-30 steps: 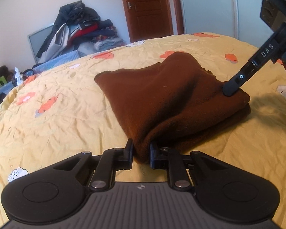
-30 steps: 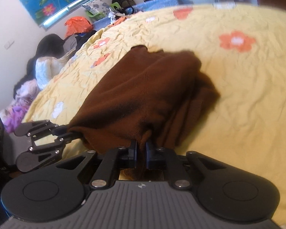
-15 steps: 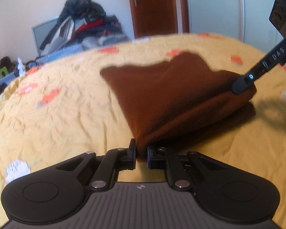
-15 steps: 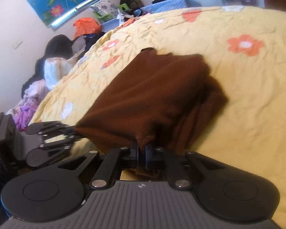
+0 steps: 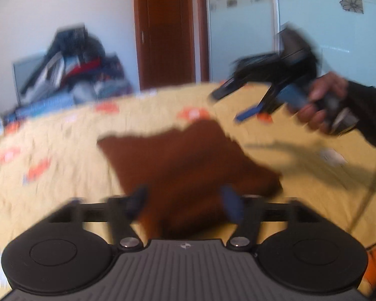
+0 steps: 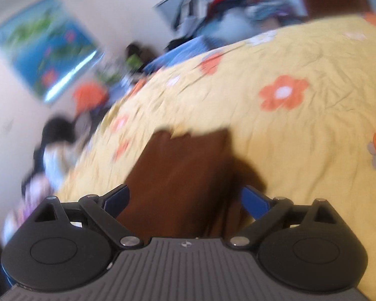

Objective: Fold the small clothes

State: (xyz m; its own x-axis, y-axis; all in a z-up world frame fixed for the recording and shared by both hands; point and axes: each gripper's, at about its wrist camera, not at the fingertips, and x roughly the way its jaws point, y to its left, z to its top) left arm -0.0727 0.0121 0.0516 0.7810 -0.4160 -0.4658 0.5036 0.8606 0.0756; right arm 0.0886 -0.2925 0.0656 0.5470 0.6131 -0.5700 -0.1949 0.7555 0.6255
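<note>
A folded brown cloth [image 5: 188,165] lies flat on the yellow flowered bedsheet [image 5: 57,175]; it also shows in the right wrist view [image 6: 183,175]. My left gripper [image 5: 185,200] is open and empty, with its fingers spread just above the cloth's near edge. My right gripper [image 6: 185,198] is open and empty above the cloth; in the left wrist view it [image 5: 235,105] hangs in the air at the upper right, held by a hand. Both views are motion-blurred.
A pile of clothes [image 5: 70,70] sits beyond the bed's far side, beside a brown door [image 5: 168,30]. More clothes and clutter [image 6: 62,135] lie along the wall under a blue picture [image 6: 42,47]. A cable [image 5: 368,188] trails over the sheet at right.
Both grippers have opened and let go of the brown cloth, which now lies flat on the bed. Both have lifted and pulled back; the right one rose well above the bed.
</note>
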